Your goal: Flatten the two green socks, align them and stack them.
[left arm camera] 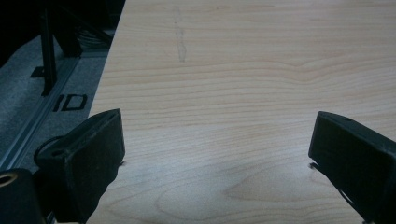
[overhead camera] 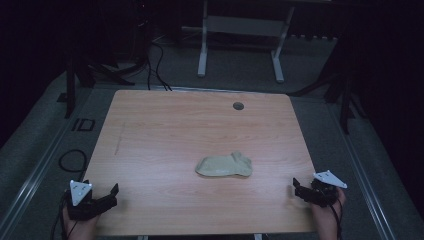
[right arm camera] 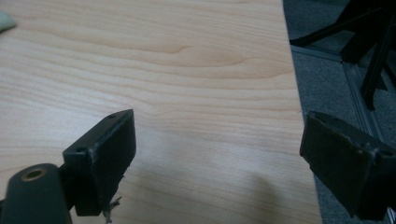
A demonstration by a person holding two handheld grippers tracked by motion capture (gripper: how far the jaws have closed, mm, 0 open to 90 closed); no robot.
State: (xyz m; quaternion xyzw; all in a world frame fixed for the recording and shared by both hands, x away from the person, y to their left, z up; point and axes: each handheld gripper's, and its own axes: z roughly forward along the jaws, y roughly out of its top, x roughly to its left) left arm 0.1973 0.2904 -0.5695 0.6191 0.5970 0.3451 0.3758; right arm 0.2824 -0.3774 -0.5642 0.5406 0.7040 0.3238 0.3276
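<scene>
A pale beige sock (overhead camera: 224, 165) lies crumpled on the wooden table (overhead camera: 165, 135), a little right of the middle and toward the near edge. Its tip shows at the upper left corner of the right gripper view (right arm camera: 5, 19). My left gripper (overhead camera: 102, 195) rests at the table's near left corner, open, with bare wood between its jaws (left arm camera: 217, 149). My right gripper (overhead camera: 299, 189) sits at the near right corner, open and holding nothing (right arm camera: 217, 144). Both are well apart from the sock.
A dark round grommet hole (overhead camera: 238, 105) sits near the table's far edge. A faint scuff line (overhead camera: 120, 137) runs along the left side. Beyond the table stand a white desk frame (overhead camera: 240, 40), black stands and cables (overhead camera: 155, 65) on grey carpet.
</scene>
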